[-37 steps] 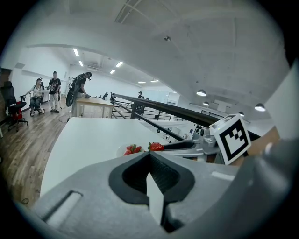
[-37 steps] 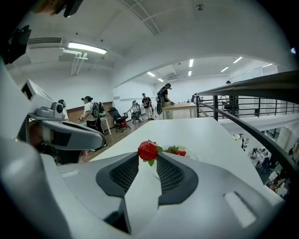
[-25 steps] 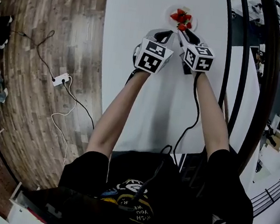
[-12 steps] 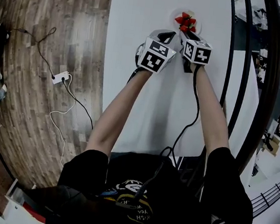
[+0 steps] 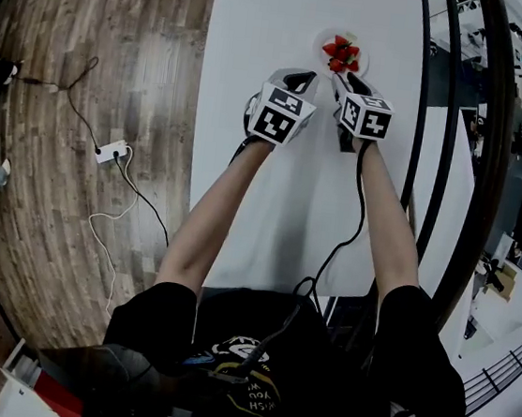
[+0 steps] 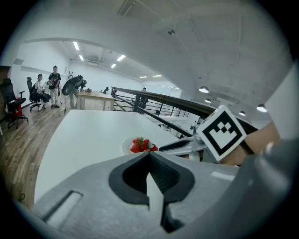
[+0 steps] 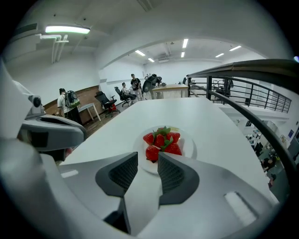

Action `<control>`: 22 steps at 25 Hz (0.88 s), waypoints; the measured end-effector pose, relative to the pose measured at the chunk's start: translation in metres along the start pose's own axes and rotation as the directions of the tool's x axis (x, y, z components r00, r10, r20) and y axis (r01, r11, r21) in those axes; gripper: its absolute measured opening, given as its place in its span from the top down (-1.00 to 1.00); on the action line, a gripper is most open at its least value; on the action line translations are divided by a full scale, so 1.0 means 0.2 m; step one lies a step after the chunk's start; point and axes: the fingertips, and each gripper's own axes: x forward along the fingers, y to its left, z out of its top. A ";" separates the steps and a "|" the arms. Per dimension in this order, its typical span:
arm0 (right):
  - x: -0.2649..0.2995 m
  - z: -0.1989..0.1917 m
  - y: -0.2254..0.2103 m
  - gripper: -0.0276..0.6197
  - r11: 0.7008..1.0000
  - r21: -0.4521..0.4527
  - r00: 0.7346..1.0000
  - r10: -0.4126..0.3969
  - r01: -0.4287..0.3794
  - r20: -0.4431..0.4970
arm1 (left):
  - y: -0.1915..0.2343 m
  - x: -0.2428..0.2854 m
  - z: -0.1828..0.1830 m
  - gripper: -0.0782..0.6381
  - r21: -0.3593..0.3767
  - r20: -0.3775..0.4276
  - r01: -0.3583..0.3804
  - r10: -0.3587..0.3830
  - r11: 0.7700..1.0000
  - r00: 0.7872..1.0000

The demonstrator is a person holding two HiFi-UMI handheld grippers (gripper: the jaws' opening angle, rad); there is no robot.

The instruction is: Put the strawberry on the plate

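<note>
A small white plate (image 5: 327,37) far out on the white table carries several red strawberries (image 5: 340,51). In the right gripper view the plate (image 7: 188,147) and the strawberries (image 7: 162,144) lie just past my right gripper (image 7: 148,164). Its jaws are opening, with a clear gap and nothing pressed between the pads. The nearest strawberry (image 7: 152,152) rests on the plate right at the fingertips. My left gripper (image 5: 301,74) hovers left of the plate, its jaws together and empty. From the left gripper view the strawberries (image 6: 142,145) sit ahead, with my right gripper (image 6: 170,147) reaching in beside them.
The white table (image 5: 265,24) stretches beyond the plate. Dark railing bars (image 5: 423,100) run along its right side. A power strip and cables (image 5: 112,149) lie on the wooden floor at left. People and office chairs (image 6: 44,91) stand far off.
The plate and both grippers sit slightly differently in the picture as the head camera shifts. Both grippers stay at the plate's near edge, the strawberries staying on the plate.
</note>
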 end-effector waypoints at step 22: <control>-1.55 0.33 0.51 0.86 0.996 -0.014 0.843 0.083 -0.090 0.532 | -0.67 -0.98 0.37 0.77 0.110 0.238 -0.032 0.005 0.993 0.971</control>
